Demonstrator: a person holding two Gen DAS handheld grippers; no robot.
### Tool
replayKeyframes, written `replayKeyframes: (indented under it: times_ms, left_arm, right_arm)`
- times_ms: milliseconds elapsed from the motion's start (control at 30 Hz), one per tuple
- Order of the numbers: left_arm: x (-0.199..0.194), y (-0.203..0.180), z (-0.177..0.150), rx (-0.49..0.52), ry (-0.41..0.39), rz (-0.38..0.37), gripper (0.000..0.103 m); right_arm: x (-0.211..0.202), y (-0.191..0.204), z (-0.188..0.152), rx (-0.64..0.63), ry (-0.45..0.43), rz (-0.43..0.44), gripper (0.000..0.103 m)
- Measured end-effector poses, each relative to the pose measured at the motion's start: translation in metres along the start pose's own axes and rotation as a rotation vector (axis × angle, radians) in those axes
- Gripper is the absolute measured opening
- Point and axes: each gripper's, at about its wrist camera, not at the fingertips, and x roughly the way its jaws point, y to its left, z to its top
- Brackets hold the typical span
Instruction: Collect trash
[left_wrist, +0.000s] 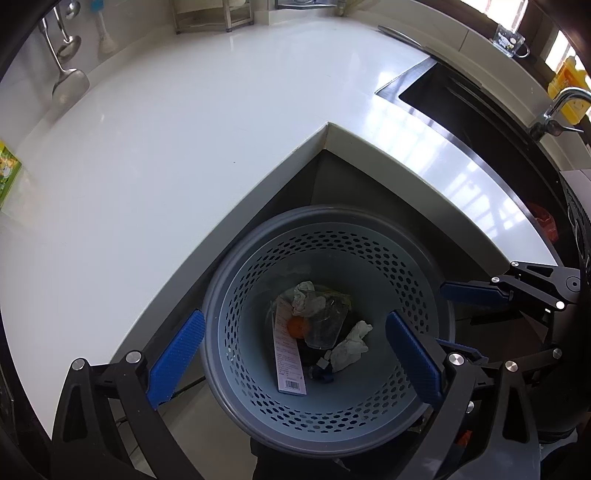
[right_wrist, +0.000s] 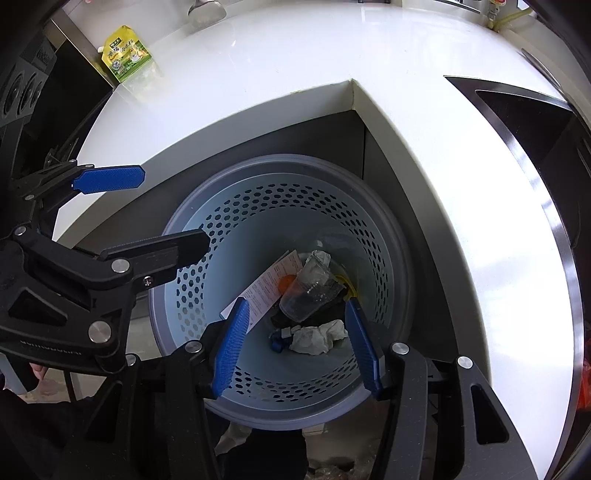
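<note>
A blue perforated trash basket (left_wrist: 369, 417) stands on the floor in the inner corner of a white L-shaped counter (left_wrist: 166, 147); it also shows in the right wrist view (right_wrist: 258, 402). Inside lie a clear plastic cup (left_wrist: 327, 326), crumpled tissues (left_wrist: 351, 345), a paper receipt (left_wrist: 288, 354) and an orange scrap (left_wrist: 297, 326). My left gripper (left_wrist: 295, 354) hangs open and empty over the basket. My right gripper (right_wrist: 297, 347) is open and empty over it too, and shows at the right of the left wrist view (left_wrist: 454, 317). A green and yellow drink carton (right_wrist: 127, 59) lies on the counter.
A steel sink (left_wrist: 480, 122) with a tap (left_wrist: 557, 107) is set in the counter at right. Ladles (left_wrist: 68, 79) hang at the back left beside a metal rack (left_wrist: 212, 18). A red item (left_wrist: 545, 221) lies past the counter's right edge.
</note>
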Motion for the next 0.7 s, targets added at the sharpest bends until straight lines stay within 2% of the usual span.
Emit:
replayKeyframes:
  times_ms: [233, 500, 700]
  left_arm:
    - [-0.013, 0.005, -0.003, 0.006, -0.026, 0.022, 0.096]
    - [-0.034, 0.007, -0.006, 0.026, -0.079, 0.084, 0.096]
    - [-0.052, 0.004, -0.007, 0.051, -0.126, 0.14, 0.096]
  right_arm:
    - [-0.016, -0.003, -0.002, 0.031, -0.014, -0.002, 0.054]
    - [-0.027, 0.004, -0.008, -0.006, -0.029, -0.035, 0.056]
    - [-0.034, -0.001, -0.013, 0.019, -0.043, -0.026, 0.058]
